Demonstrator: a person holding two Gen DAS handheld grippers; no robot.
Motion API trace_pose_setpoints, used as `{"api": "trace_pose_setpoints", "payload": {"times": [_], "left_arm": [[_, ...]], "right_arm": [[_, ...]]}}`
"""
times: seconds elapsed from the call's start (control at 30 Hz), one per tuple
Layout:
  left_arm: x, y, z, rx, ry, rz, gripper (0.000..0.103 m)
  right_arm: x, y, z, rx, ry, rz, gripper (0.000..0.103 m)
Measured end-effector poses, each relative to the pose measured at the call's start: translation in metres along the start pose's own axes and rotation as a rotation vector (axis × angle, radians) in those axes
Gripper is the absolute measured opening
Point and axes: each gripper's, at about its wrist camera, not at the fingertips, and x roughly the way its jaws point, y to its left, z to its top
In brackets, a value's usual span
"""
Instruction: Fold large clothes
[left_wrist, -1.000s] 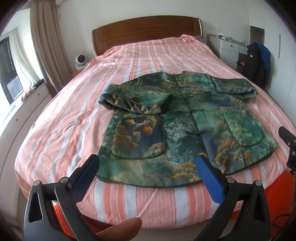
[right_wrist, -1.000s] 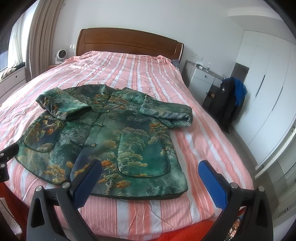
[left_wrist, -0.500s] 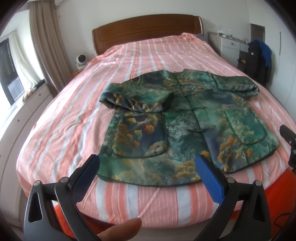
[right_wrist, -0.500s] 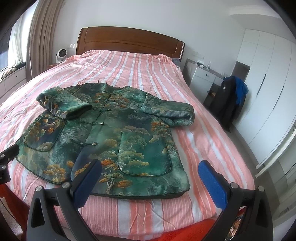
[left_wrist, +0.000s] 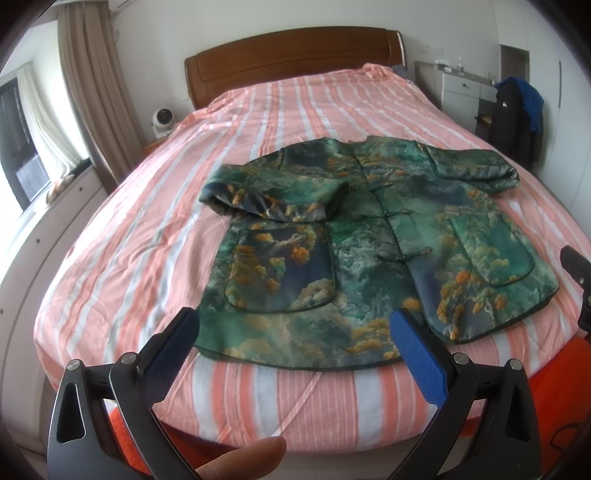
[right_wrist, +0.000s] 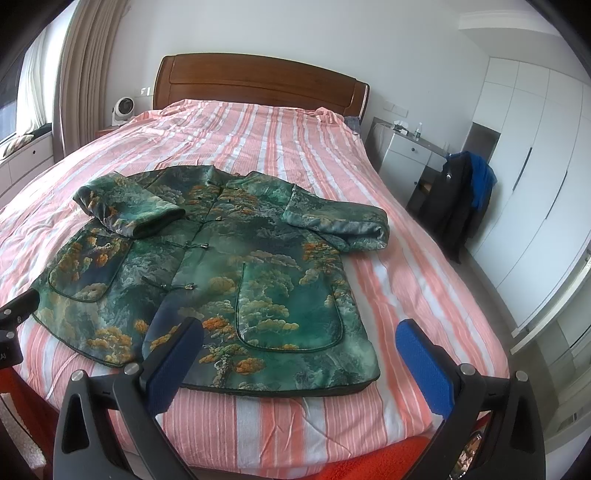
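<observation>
A green patterned jacket (left_wrist: 369, 251) with orange tree prints lies face up on the bed, buttoned, with both sleeves folded inward over its chest. It also shows in the right wrist view (right_wrist: 229, 266). My left gripper (left_wrist: 295, 339) is open and empty, hovering just short of the jacket's hem near the foot of the bed. My right gripper (right_wrist: 299, 350) is open and empty, above the hem's right corner. Part of the right gripper shows at the edge of the left wrist view (left_wrist: 578, 273).
The bed has a pink and white striped cover (left_wrist: 258, 122) and a wooden headboard (right_wrist: 258, 81). A small fan (right_wrist: 123, 107) sits on the left nightstand. A dark coat hangs on a chair (right_wrist: 458, 199) beside white wardrobes (right_wrist: 535, 155). A curtain (left_wrist: 96, 88) hangs left.
Both grippers have drifted slightly, so the jacket sits a little lower and nearer in each view. The jacket itself has not moved.
</observation>
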Motion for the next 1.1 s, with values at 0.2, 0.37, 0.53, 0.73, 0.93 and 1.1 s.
{"api": "trace_pose_setpoints", "payload": {"times": [0.2, 0.37, 0.53, 0.73, 0.93, 1.1], "left_arm": [[0.001, 0.001, -0.001, 0.0, 0.004, 0.001, 0.103], [0.003, 0.005, -0.002, -0.008, 0.01, 0.003, 0.103], [0.009, 0.013, -0.001, -0.02, 0.021, 0.008, 0.103], [0.051, 0.084, -0.008, -0.195, 0.121, -0.071, 0.103], [0.119, 0.118, -0.032, -0.252, 0.29, -0.26, 0.103], [0.157, 0.103, -0.041, -0.211, 0.354, -0.228, 0.102]], "right_arm": [[0.0, 0.002, -0.001, 0.0, 0.001, 0.001, 0.102], [0.0, 0.002, 0.0, 0.001, 0.0, 0.001, 0.102], [0.0, 0.005, -0.001, 0.013, -0.007, 0.017, 0.102], [0.01, -0.027, -0.004, 0.11, -0.034, 0.163, 0.102], [0.085, -0.12, -0.05, 0.43, 0.091, 0.314, 0.102], [0.148, -0.139, -0.092, 0.541, 0.269, 0.451, 0.102]]}}
